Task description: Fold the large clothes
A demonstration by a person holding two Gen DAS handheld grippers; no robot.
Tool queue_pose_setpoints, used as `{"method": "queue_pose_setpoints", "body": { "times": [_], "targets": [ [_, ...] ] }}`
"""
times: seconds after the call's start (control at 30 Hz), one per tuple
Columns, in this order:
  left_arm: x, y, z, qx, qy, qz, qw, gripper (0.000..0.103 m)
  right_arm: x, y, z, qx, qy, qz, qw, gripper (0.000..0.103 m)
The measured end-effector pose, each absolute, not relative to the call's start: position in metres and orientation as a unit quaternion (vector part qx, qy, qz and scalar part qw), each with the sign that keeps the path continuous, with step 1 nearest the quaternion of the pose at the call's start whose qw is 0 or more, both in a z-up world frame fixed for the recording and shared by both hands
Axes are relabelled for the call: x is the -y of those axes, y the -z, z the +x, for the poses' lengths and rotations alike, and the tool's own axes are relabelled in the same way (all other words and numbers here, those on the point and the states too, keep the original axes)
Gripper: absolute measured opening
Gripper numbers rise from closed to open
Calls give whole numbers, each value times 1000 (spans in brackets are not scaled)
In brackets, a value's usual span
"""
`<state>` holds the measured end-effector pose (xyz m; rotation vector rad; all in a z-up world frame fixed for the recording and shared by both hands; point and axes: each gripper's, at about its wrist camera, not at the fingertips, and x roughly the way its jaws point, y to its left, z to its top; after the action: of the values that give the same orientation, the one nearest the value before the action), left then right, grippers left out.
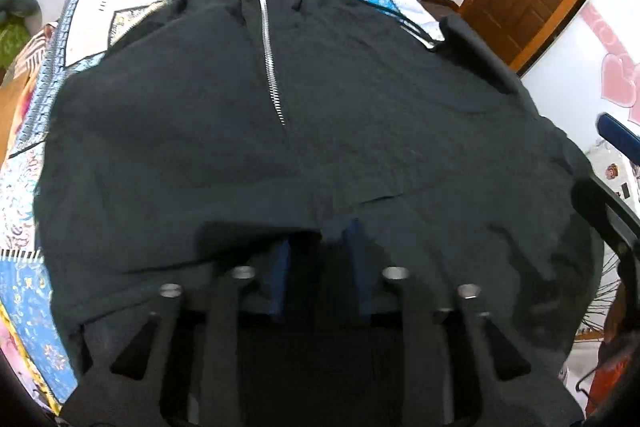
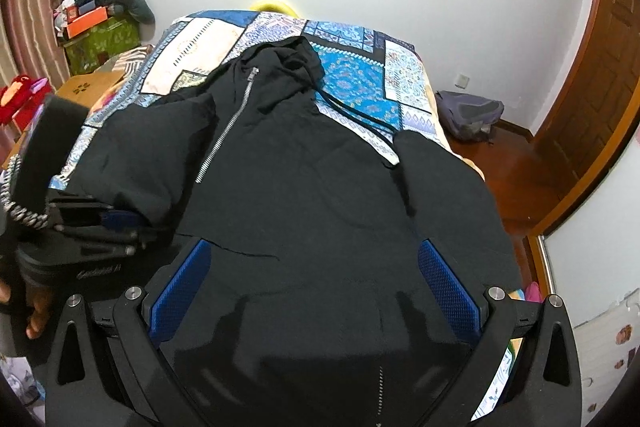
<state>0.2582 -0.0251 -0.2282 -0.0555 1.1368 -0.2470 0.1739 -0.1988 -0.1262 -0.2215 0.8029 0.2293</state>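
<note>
Left wrist view: the black hoodie (image 1: 300, 131) lies spread across the patterned quilt (image 1: 36, 155), silver zipper (image 1: 267, 43) running up to the hood. The left gripper (image 1: 320, 247) sits low over the hem, blue pads part-way apart; the picture is blurred here, and whether cloth lies between them is hard to tell. Its base is cut off below.

Right wrist view: the right gripper (image 2: 312, 279) hangs wide open over the hoodie's lower front, gripping nothing. At the left edge the left gripper (image 2: 120, 221) shows side-on against a folded sleeve (image 2: 152, 155), its tips hidden by cloth.
</note>
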Motion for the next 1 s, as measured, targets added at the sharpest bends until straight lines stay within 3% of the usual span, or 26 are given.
{"method": "queue_pose_setpoints", "body": {
  "times": [0.17, 0.5, 0.87, 1.0],
  "targets": [
    [-2, 198, 229, -499, 110, -33, 859, 45, 179, 118, 178, -373, -119, -125, 912, 103],
    [-88, 144, 190, -393, -9, 8, 920, 68, 103, 111, 187, -358, -201, -164, 897, 103],
    [-175, 157, 166, -396, -86, -7, 914, 70, -2, 159, 197, -397, -295, -215, 842, 101],
    [-188, 169, 163, -407, -96, -16, 908, 70, -33, 185, 204, -426, -311, -236, 816, 94]
  ]
}}
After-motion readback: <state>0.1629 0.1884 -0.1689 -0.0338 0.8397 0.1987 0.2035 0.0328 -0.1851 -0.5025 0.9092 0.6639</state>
